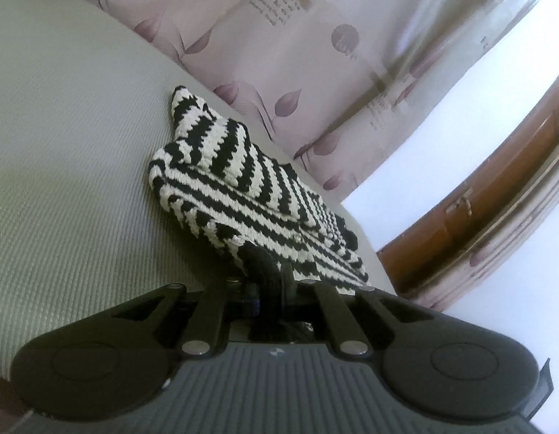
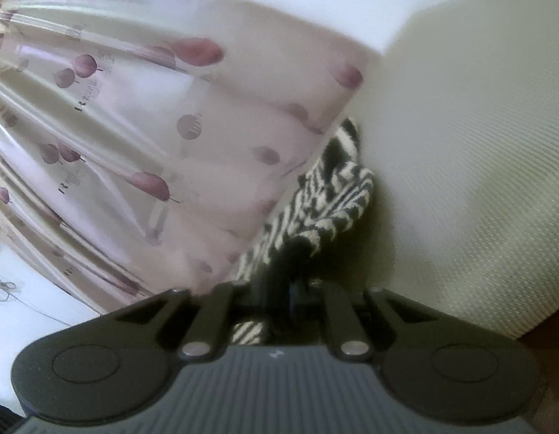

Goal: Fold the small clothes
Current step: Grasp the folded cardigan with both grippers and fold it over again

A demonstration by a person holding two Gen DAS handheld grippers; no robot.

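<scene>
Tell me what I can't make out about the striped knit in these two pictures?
- Left wrist view: the striped knit, near edge hidden behind the left claw.
- Right wrist view: knit blurred; the right claw covers the gripped corner.
- Which garment it is: unclear in both.

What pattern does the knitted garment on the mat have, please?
Black and white stripes; the knitted garment shows sharpest in the left wrist view.

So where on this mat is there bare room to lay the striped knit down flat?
Bare mat lies left of the striped knit in the left wrist view. Crowded along the far edge, where the knit meets the floral curtain.
</scene>
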